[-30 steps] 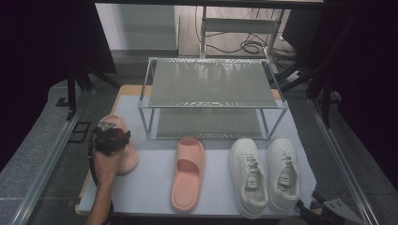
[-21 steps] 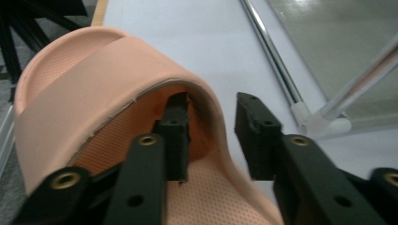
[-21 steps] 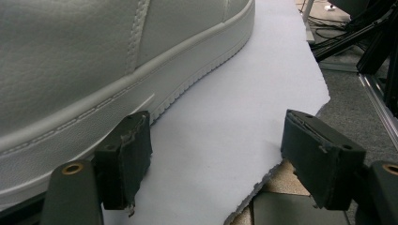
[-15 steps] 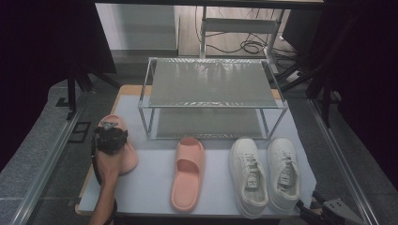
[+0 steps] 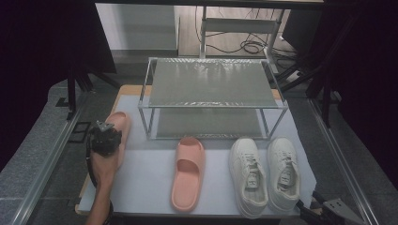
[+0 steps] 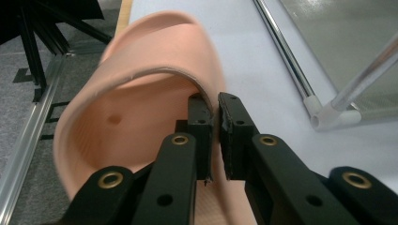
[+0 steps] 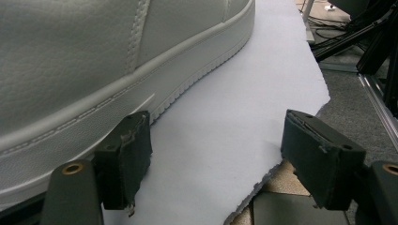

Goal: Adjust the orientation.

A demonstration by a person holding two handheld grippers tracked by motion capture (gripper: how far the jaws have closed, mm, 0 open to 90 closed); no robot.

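High view: a white sheet-covered table [image 5: 141,187] is seen bearing a two-tier metal-framed shoe rack with grey mesh shelves [image 5: 209,84] at the back. In front of the rack, a pair of white leather lace-up sneakers [image 5: 265,173] is laid at the right, with a smooth pink rubber slide sandal [image 5: 188,176] between them and the left edge. A second pink rubber slide sandal [image 5: 118,131] is found at the left edge, near the rack's corner leg. Its curved, finely ribbed strap [image 6: 155,61] is pinched by the left tongs [image 6: 215,136], whose jaws have just been closing. The right tongs [image 7: 216,159] are held spread, just beside a sneaker's ridged sole.
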